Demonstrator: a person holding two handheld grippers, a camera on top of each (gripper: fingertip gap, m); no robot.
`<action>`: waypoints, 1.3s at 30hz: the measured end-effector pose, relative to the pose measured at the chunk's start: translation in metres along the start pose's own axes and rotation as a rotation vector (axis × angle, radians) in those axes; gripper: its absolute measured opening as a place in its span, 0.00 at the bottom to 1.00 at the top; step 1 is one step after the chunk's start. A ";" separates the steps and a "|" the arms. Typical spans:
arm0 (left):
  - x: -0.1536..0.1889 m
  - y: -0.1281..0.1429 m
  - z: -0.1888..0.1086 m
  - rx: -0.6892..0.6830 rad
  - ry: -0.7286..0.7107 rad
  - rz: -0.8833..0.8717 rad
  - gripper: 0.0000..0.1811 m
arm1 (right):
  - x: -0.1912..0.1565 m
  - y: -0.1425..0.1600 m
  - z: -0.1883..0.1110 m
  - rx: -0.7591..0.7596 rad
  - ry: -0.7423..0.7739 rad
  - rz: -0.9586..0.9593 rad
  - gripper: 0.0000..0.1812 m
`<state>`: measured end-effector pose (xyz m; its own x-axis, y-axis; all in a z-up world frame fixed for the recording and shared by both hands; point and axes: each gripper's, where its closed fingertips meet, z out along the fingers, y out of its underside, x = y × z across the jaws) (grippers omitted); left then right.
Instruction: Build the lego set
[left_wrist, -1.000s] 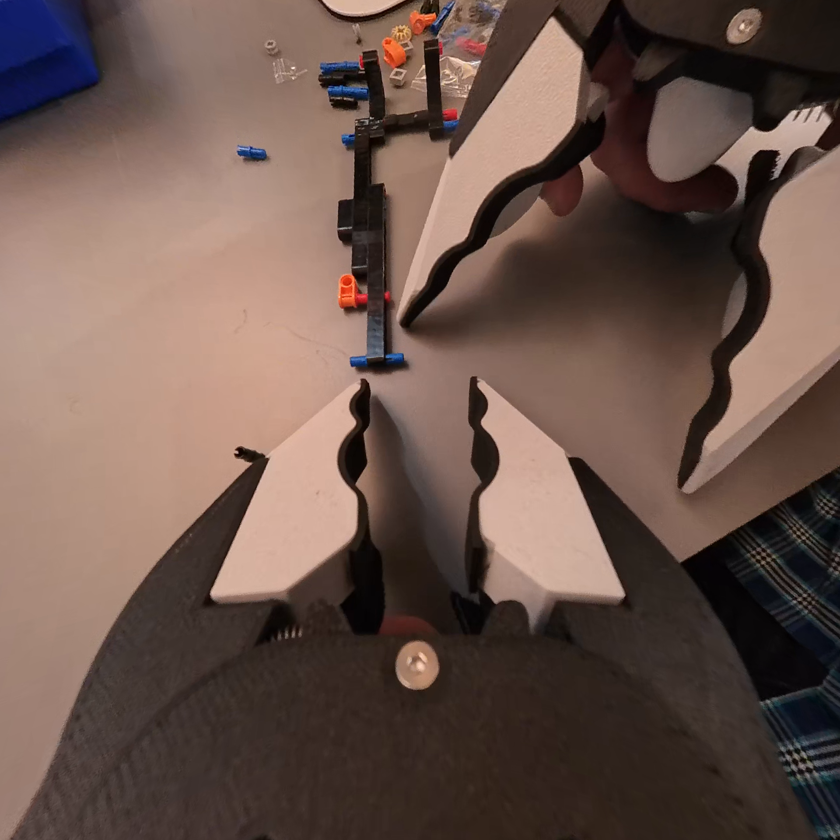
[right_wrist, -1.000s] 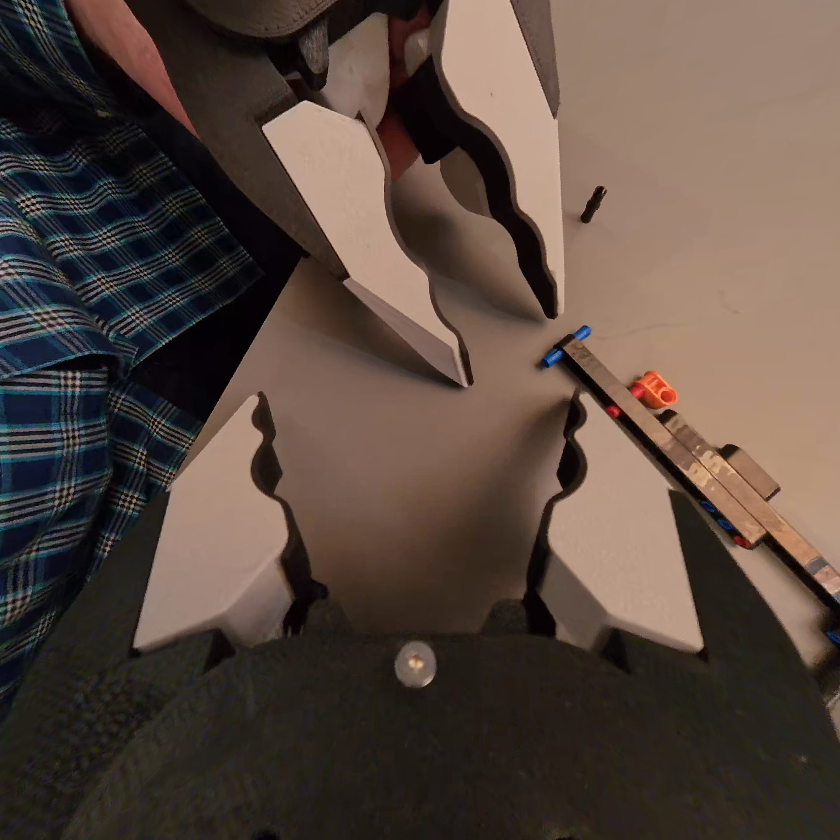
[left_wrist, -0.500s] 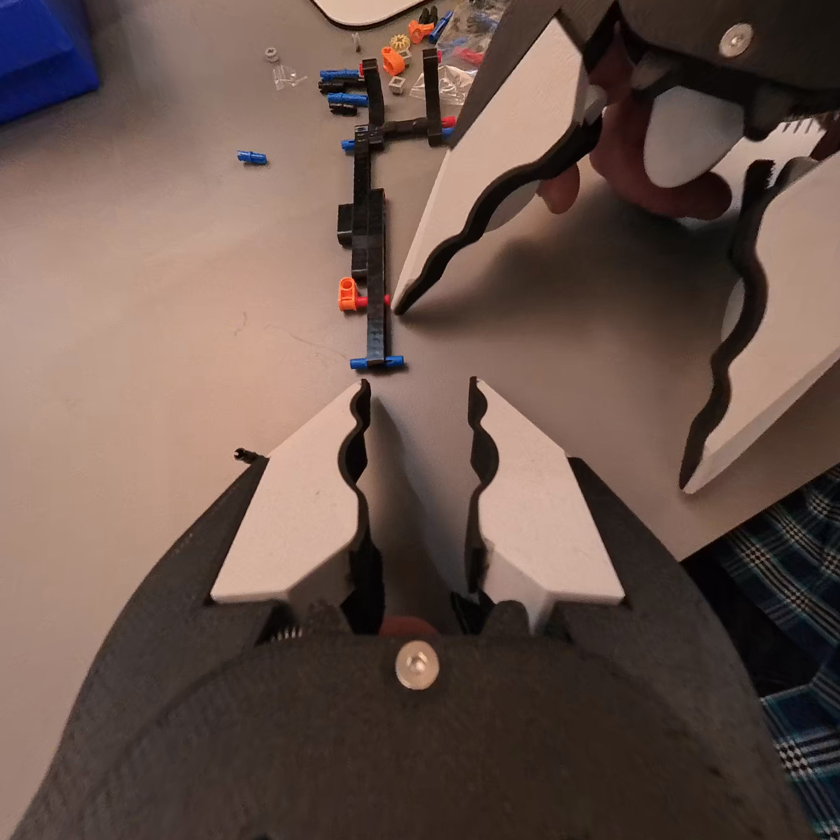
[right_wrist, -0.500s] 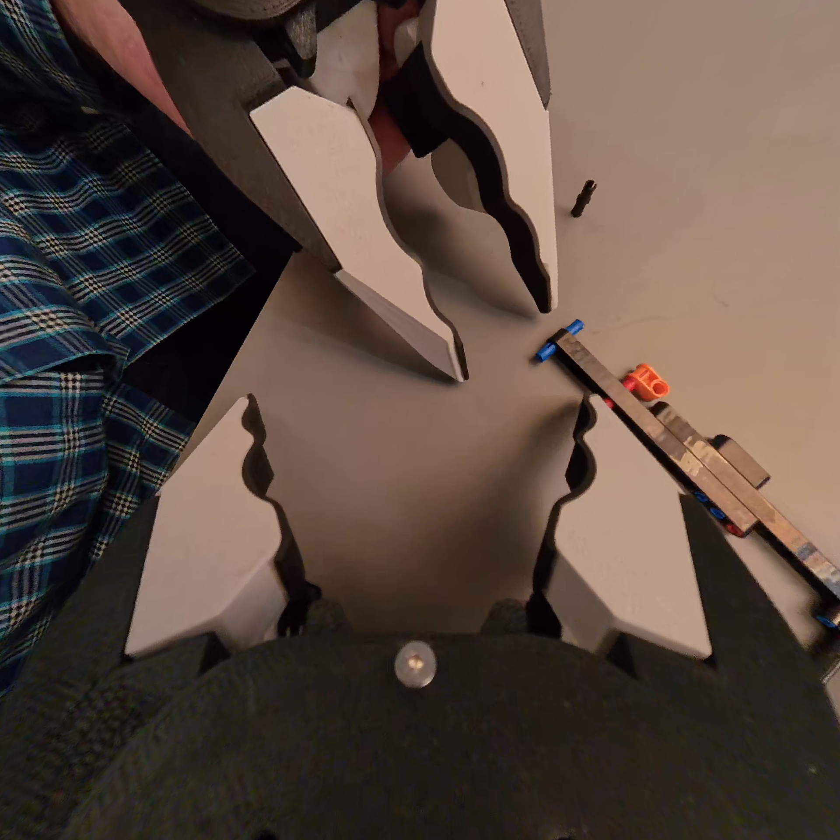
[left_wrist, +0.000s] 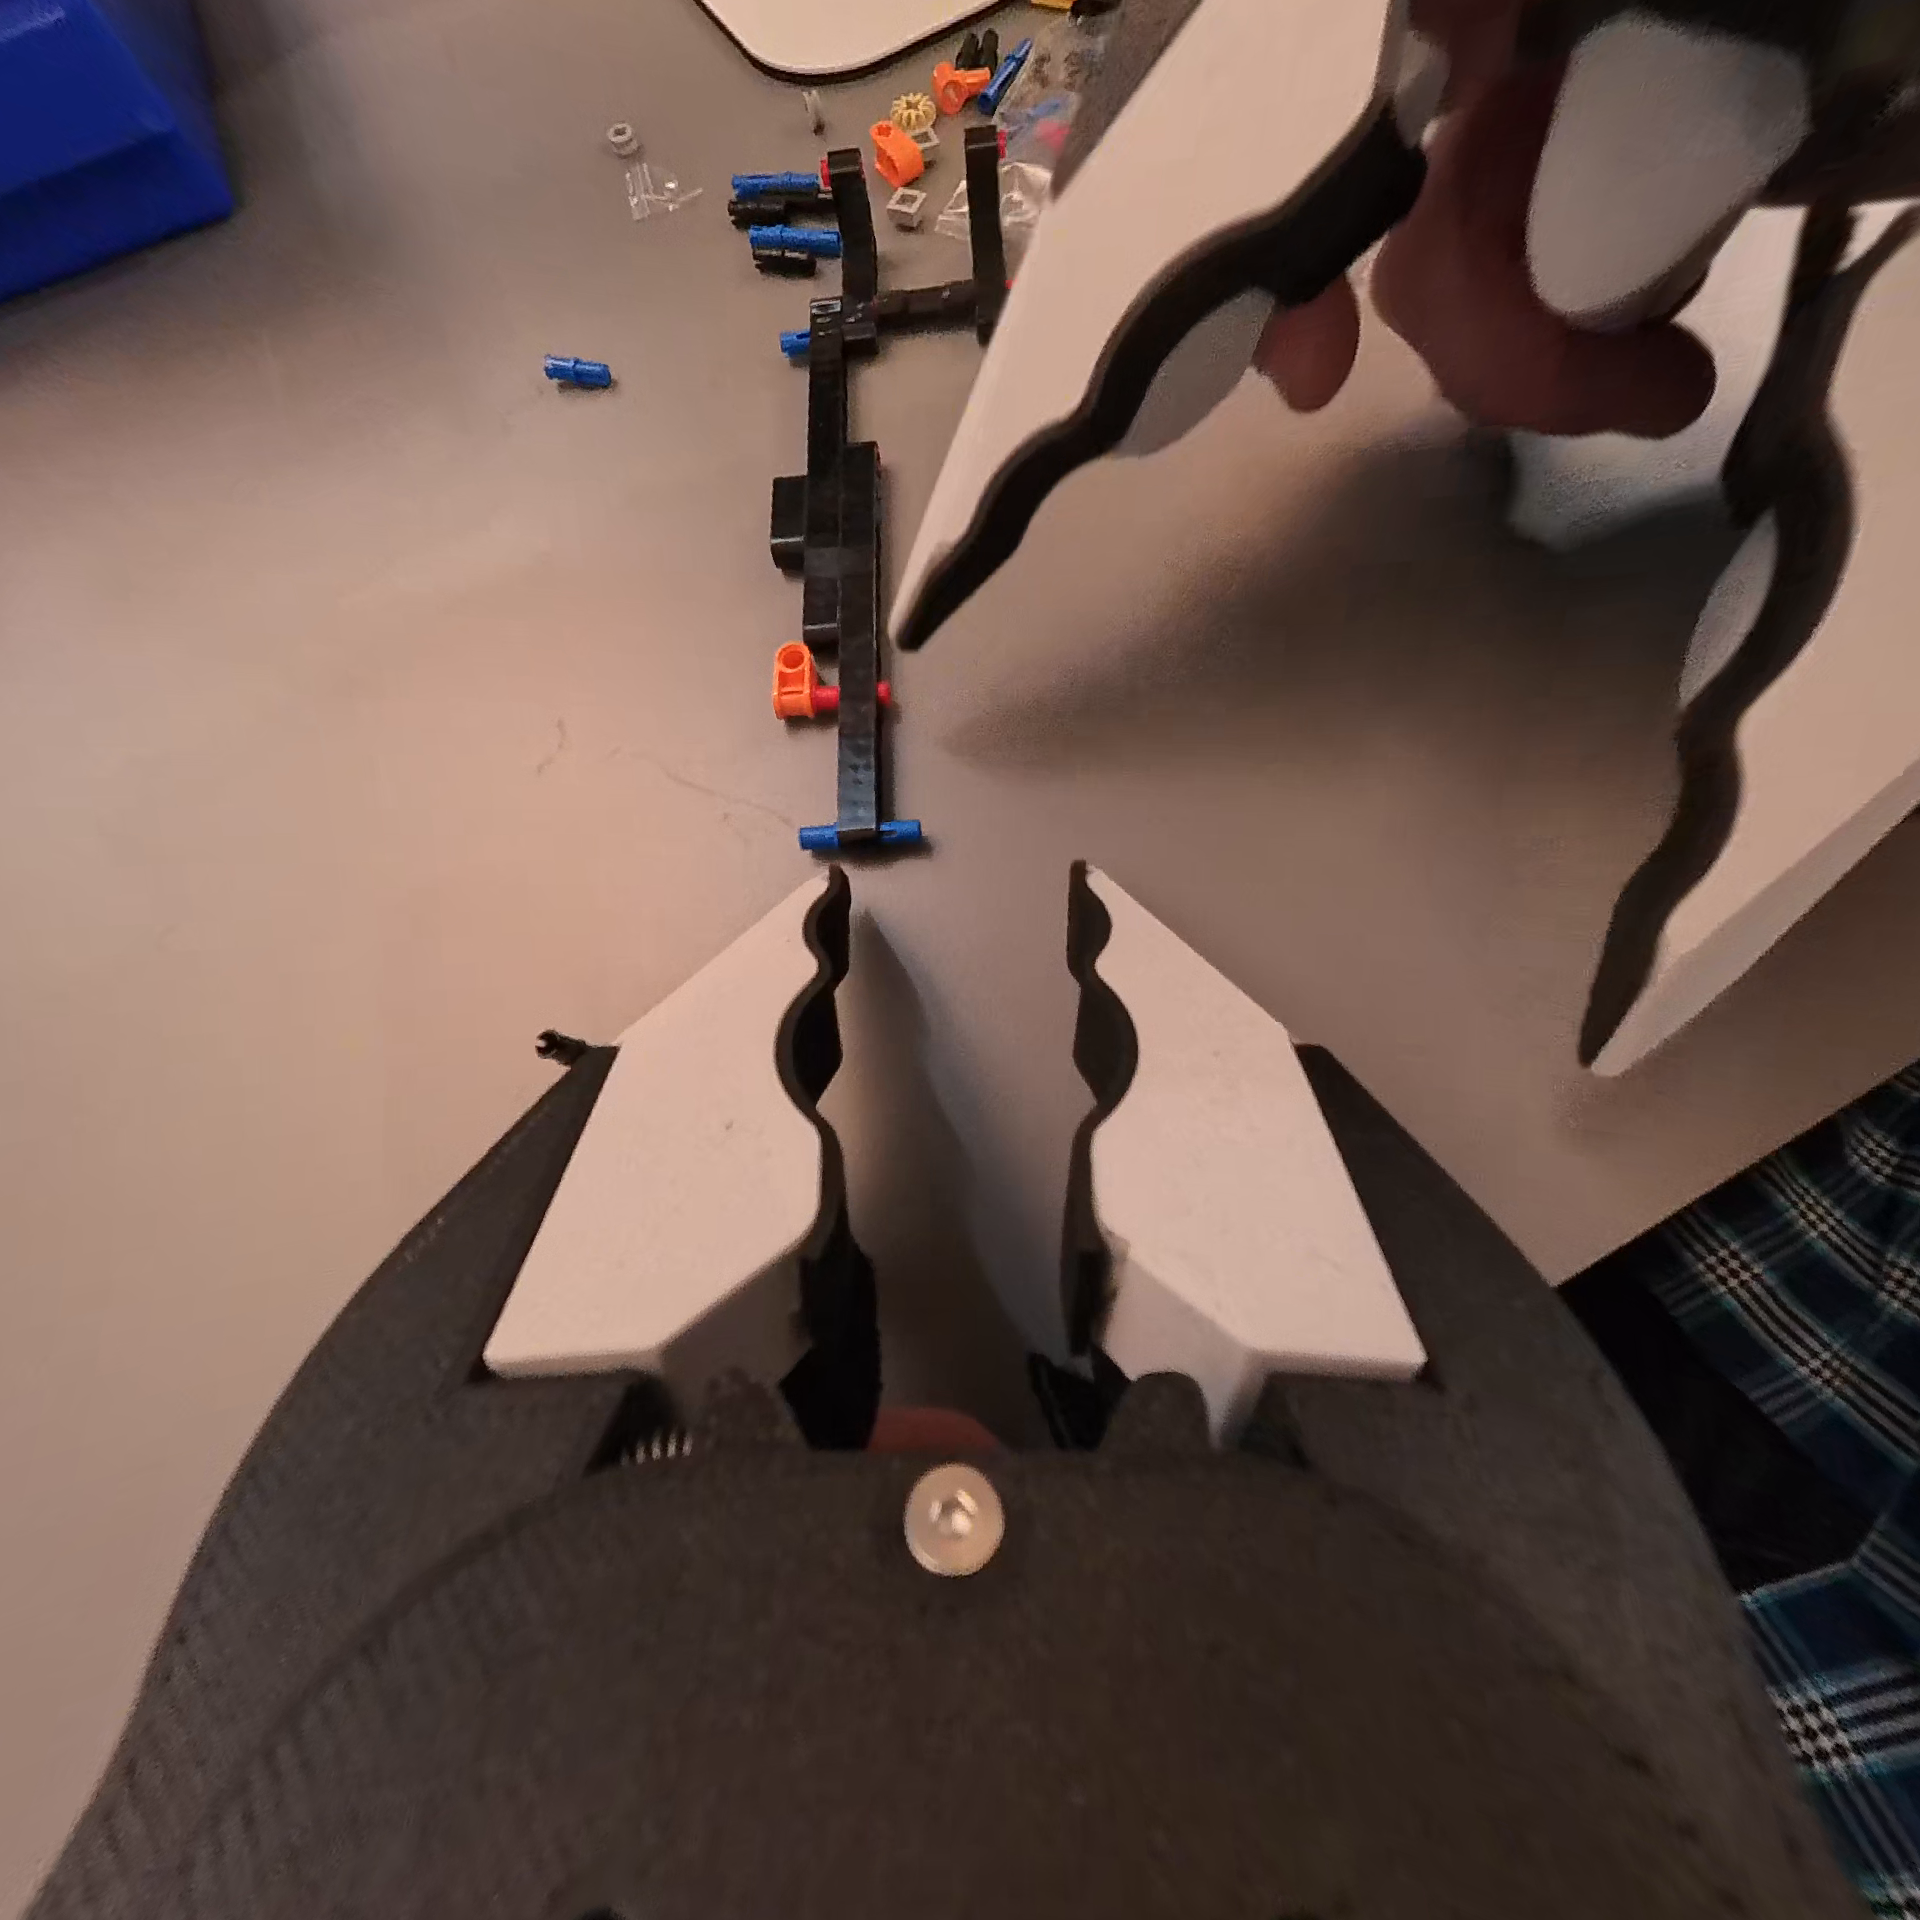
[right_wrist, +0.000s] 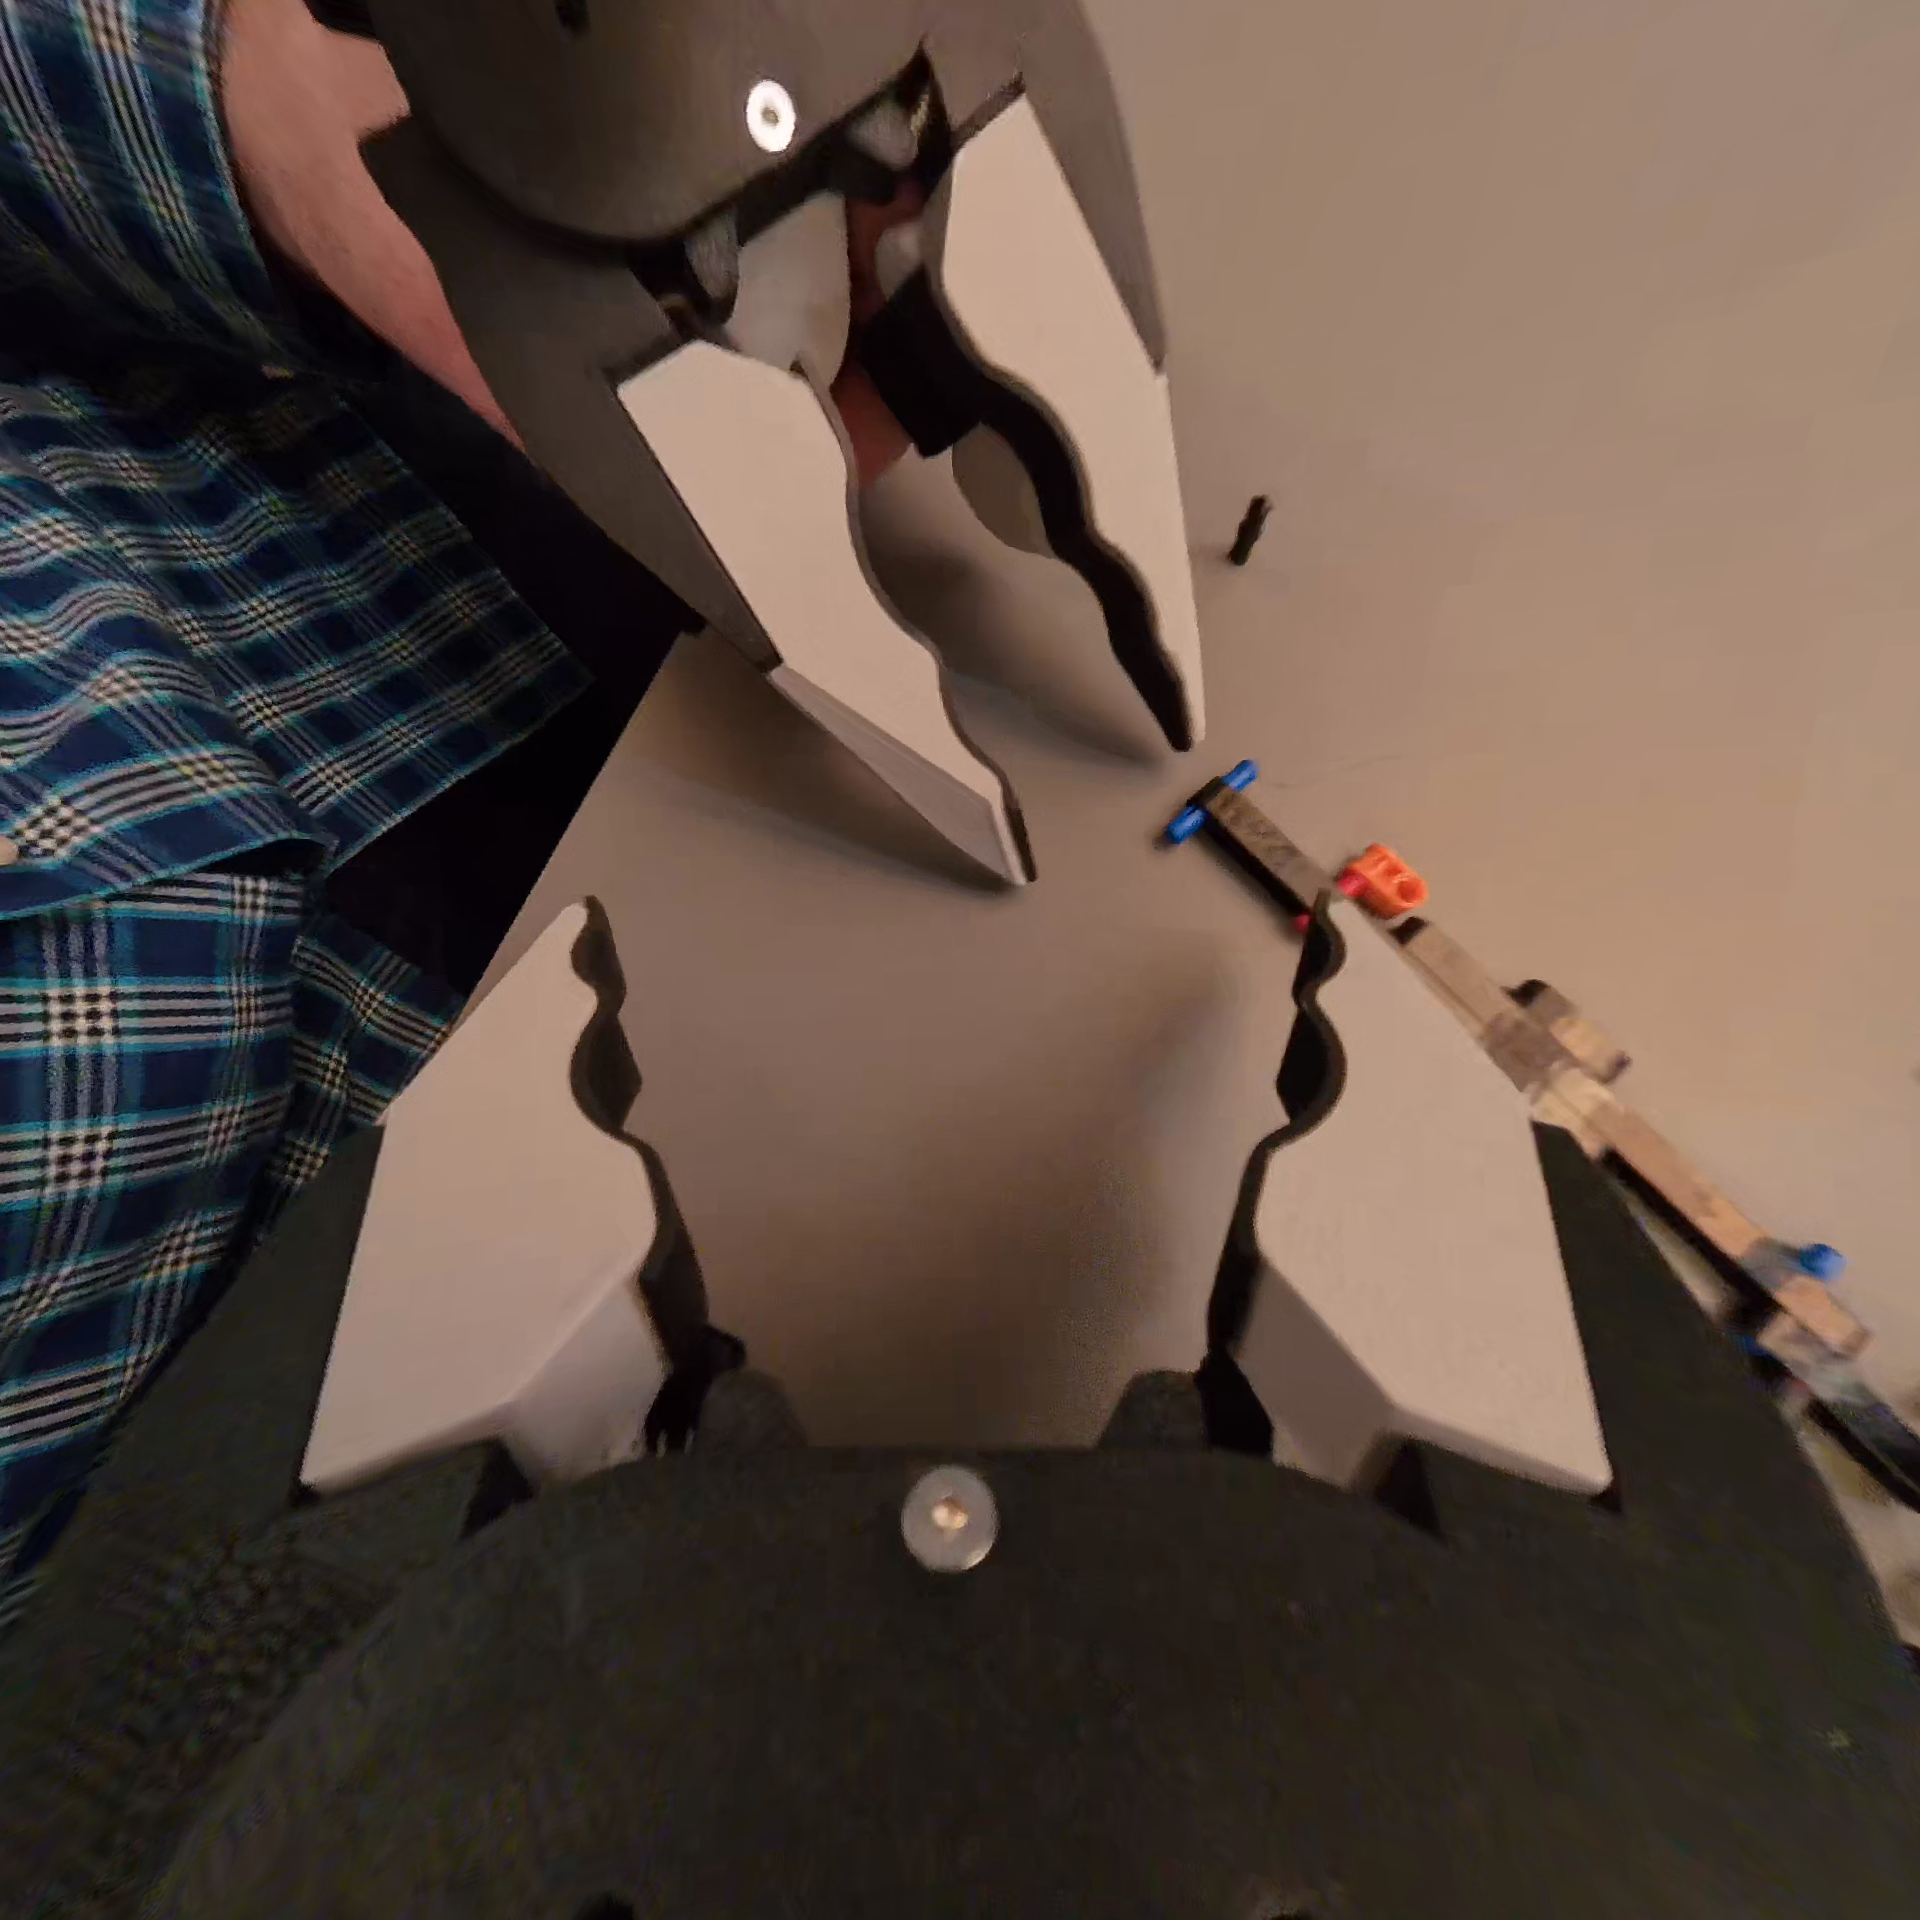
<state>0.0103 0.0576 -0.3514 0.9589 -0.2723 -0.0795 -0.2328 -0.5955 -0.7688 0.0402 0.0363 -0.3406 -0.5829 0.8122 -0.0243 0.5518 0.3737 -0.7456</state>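
— Where is the black lego assembly (left_wrist: 854, 623)?
— Flat on the grey table (left_wrist: 312, 727), just ahead of the left gripper (left_wrist: 956, 883), whose fingers are parted, empty.
— The right gripper (right_wrist: 956, 914)?
— Spread wide, one fingertip seemingly touching the beam.

No legible text or markings anywhere.

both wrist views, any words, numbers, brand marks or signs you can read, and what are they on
None: no writing shows in either view.
The black lego assembly, the loose blue pin, the orange connector, the white board, the blue box and the plaid shirt show no readable marks.
The left gripper and right gripper carry only a plain screw each.
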 end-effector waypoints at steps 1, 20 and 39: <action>0.000 -0.001 0.000 0.004 0.000 -0.003 0.22 | 0.003 -0.004 -0.004 0.011 0.015 -0.007 0.69; -0.001 -0.011 -0.008 0.104 0.031 -0.044 0.19 | 0.267 -0.112 -0.075 0.002 0.806 -0.033 0.85; 0.000 -0.016 -0.012 0.153 0.061 -0.062 0.17 | 0.308 -0.103 -0.076 -0.086 0.912 0.030 0.85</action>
<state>0.0118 0.0580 -0.3308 0.9581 -0.2864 0.0060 -0.1417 -0.4920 -0.8590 -0.1503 0.2817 -0.2206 0.1095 0.8474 0.5195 0.6228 0.3488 -0.7004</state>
